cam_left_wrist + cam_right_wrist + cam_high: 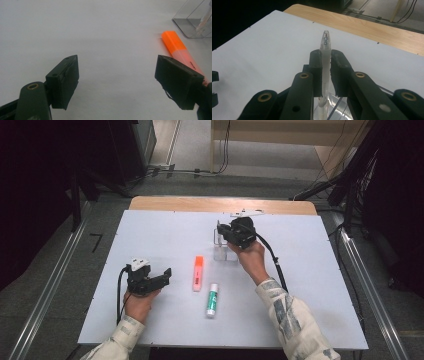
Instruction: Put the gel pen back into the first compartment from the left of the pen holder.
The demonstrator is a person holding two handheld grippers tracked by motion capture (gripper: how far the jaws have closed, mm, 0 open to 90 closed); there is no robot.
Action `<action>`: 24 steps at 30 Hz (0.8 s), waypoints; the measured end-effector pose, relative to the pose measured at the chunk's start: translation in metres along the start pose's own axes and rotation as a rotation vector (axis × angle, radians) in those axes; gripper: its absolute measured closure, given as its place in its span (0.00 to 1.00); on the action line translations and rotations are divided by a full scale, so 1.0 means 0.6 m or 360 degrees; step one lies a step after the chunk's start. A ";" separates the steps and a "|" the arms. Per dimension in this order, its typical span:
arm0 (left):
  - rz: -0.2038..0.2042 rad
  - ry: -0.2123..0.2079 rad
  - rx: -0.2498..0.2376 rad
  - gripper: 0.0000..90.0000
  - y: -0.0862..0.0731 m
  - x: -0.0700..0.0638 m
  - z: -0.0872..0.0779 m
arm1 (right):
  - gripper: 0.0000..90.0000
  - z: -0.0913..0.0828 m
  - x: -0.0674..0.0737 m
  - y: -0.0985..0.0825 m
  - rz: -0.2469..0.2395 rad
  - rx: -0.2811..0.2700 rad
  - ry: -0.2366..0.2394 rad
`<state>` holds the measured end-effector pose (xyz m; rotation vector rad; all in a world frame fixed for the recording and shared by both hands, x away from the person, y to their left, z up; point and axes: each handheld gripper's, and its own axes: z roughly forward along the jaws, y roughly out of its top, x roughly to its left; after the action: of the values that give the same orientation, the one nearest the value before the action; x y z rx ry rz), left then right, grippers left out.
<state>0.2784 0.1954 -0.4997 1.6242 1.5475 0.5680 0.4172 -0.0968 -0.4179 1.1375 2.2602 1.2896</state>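
step: pen (325, 62) into clear holder (224, 251) | right claw (326, 72) gripping pen | left claw (125, 82) wide, idle | next: lower, release

An orange highlighter (198, 272) is lying on the white worktop (150, 235), a green-capped glue stick (212, 300) lying just beside it.

The counter (150, 235) wore a smooth, matt white sheet, with pale wood grain bare along its far edge. The pen (325, 57) looked like clear and frosted plastic, its tip glassy. The holder (193, 23) was clear, glossy plastic. The highlighter (178, 48) had a bright orange plastic cap and a paler, semi-clear barrel. The right tool (326, 75) and the left tool (116, 82) were matt black plastic with brass-coloured rivets. The glue stick (212, 300) looked smooth, white and green.
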 end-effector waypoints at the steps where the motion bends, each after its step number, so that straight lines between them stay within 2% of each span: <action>1: 0.0001 0.0000 0.0001 0.22 0.000 0.000 0.000 | 0.86 -0.001 0.000 0.000 -0.0005 0.0001 0.0000; 14: 0.0003 0.0002 0.0002 0.22 0.000 -0.001 -0.001 | 0.72 -0.010 -0.006 -0.009 0.0010 -0.0004 0.0002; 24: 0.0009 0.0005 0.0004 0.22 -0.001 -0.003 0.000 | 0.54 -0.022 -0.020 -0.022 0.0027 -0.0011 -0.0019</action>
<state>0.2780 0.1937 -0.4997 1.6311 1.5471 0.5720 0.4105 -0.1174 -0.4226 1.1611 2.2405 1.2927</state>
